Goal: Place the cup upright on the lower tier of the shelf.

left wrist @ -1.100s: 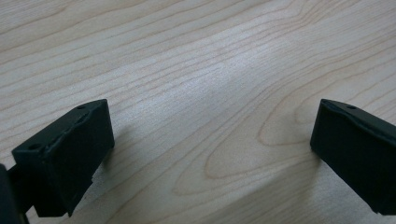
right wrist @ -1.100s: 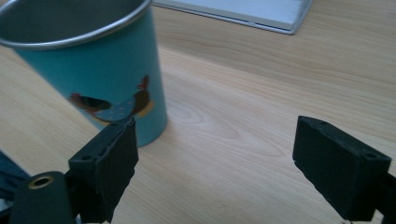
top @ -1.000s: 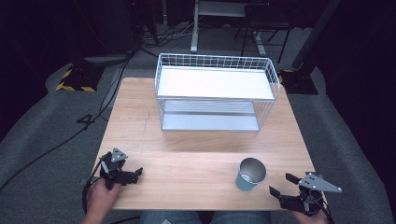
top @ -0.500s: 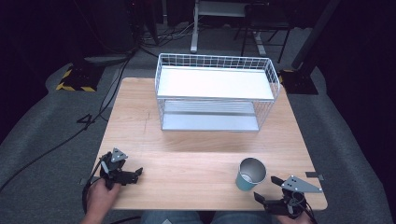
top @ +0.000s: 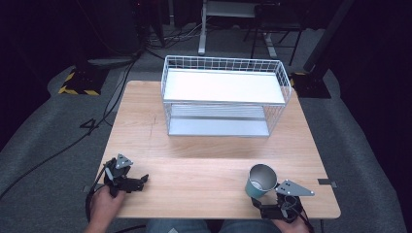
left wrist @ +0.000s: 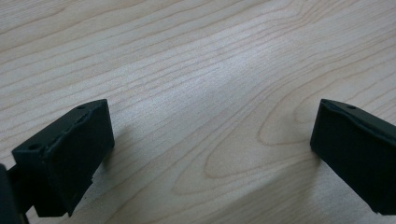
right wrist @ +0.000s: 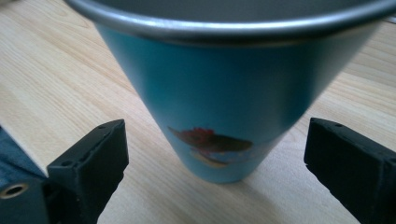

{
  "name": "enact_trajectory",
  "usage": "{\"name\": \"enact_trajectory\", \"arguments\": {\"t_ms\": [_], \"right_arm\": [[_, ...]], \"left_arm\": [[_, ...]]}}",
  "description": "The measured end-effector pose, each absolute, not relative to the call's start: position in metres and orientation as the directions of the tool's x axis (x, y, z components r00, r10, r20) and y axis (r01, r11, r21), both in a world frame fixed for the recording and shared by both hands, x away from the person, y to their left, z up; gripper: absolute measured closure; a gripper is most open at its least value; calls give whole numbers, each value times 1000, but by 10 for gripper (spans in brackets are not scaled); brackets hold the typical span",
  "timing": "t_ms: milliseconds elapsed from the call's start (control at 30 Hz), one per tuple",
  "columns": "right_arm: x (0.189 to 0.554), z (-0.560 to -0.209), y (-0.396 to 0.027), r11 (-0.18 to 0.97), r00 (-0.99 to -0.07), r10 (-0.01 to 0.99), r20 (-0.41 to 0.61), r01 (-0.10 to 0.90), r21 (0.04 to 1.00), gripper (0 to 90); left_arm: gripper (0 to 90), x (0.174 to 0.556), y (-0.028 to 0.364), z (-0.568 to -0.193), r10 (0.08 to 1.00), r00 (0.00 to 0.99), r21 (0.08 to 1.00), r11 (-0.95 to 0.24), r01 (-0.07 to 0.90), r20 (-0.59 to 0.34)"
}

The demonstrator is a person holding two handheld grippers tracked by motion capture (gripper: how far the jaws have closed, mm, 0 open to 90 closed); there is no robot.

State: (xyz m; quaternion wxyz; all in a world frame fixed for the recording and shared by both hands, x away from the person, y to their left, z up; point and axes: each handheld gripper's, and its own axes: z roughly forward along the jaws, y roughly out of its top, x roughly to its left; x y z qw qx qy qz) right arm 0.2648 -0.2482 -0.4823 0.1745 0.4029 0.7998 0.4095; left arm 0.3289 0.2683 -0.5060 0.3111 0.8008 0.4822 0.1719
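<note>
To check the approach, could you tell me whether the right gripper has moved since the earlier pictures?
Yes: the right gripper moved leftward along the table's near edge, toward the teal cup.

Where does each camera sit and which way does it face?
High view: above the near edge, facing forward and down on the table, rack, both hands.
Left gripper view: on the left gripper, facing bare wood between open jaws.
Right gripper view: on the right gripper, facing the cup.
Shared: cup, table.

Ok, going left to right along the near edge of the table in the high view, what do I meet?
Left gripper → cup → right gripper, open, just behind the cup.
</note>
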Motion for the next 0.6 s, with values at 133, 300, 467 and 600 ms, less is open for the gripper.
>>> {"name": "enact_trajectory", "arguments": {"t_ms": [133,300,467,600], "right_arm": [[271,-488,-244,310,-593,802,70,514,800,70],[276,-495,-242,307,-592,801,86,531,790,90],[280,-497,-240,292,-589,803,98,530,796,158],[280,-497,-238,302,-598,797,89,522,798,197]], "left_arm": [[0,329,269,-506,877,479,665,-344,663,-24],[0,329,269,-506,877,480,666,-345,662,-24],[0,329,269,-506,877,480,665,-344,662,-24],[0,329,269,-506,877,480,666,-344,662,-24]]}}
